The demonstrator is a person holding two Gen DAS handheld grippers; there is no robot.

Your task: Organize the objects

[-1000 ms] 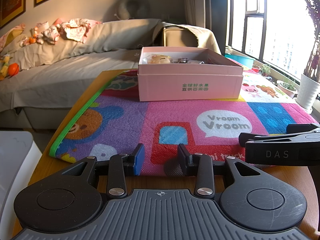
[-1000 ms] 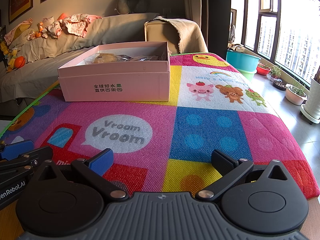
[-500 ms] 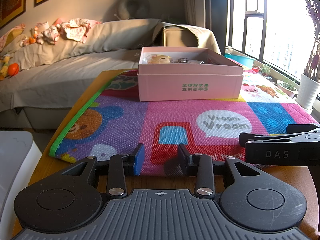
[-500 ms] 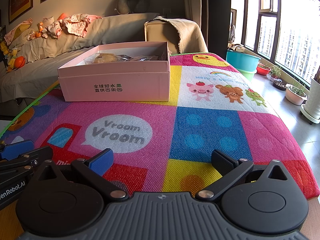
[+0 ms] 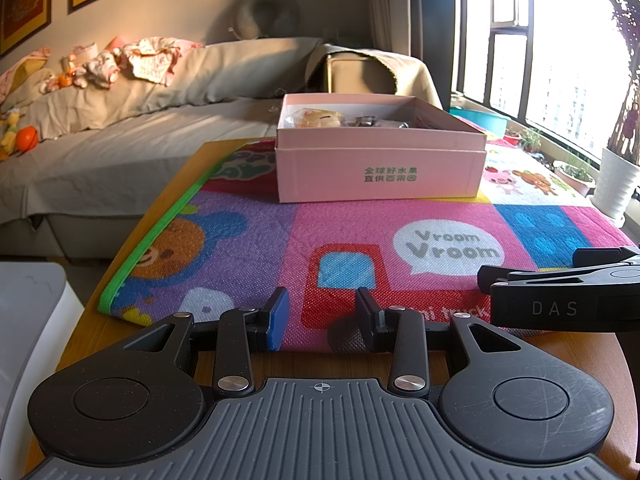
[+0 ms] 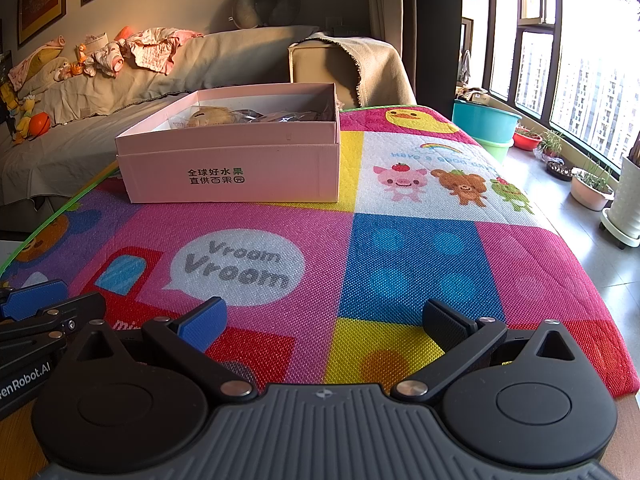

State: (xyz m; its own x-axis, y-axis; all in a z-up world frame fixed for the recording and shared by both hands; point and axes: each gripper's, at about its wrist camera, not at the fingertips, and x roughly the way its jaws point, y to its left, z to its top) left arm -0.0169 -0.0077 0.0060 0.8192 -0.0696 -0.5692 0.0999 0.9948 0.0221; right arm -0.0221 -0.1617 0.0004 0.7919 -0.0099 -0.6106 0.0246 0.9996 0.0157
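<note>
A pink open box point(image 5: 380, 168) point(image 6: 236, 168) with green lettering stands on the far part of a colourful play mat point(image 5: 360, 240) point(image 6: 400, 248). Inside it lie a plush toy point(image 5: 316, 118) point(image 6: 212, 116) and several wrapped items, mostly hidden by the walls. My left gripper point(image 5: 322, 314) rests low at the mat's near edge, jaws partly apart with nothing between them. My right gripper point(image 6: 324, 320) sits beside it to the right, jaws wide open and empty. Each one shows at the edge of the other's view: the right gripper point(image 5: 560, 292), the left gripper point(image 6: 40, 316).
The mat covers a wooden table point(image 5: 168, 184). A covered sofa point(image 5: 100, 152) with clothes and toys runs along the left. A white object point(image 5: 28, 320) stands at the near left. Basins point(image 6: 484, 120) and potted plants point(image 6: 592, 184) line the window floor on the right.
</note>
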